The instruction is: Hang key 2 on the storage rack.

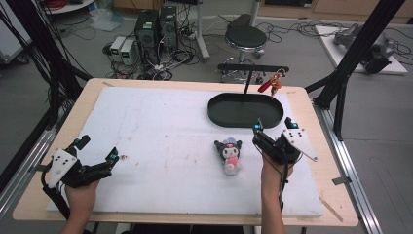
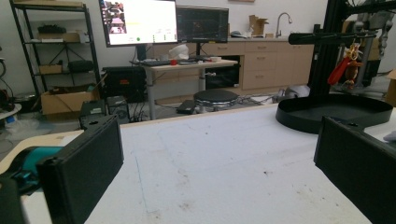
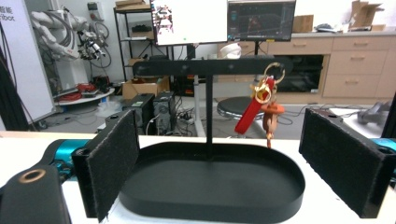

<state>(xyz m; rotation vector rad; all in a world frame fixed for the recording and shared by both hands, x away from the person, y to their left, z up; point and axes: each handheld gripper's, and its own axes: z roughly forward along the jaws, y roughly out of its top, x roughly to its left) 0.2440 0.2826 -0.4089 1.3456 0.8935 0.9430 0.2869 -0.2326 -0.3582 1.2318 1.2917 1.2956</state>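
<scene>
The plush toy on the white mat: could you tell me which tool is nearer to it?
Right. The right tool sits just beside the plush toy, on the tray side of it, jaws open. The left tool is far across the white mat, near the table's left edge.

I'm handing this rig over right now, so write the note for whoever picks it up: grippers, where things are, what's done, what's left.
Left gripper: open, empty, low over the white mat at its left edge.
Right gripper: open, empty, facing the black tray of the stand.
Plush toy: lying on the mat just left of the right gripper, untouched.
Stand's bar: a red keychain already hangs at its right end.
Done: seemingly one item hung.
Left: probably pick up the plush toy and hang it on the bar or put it in the tray.
</scene>
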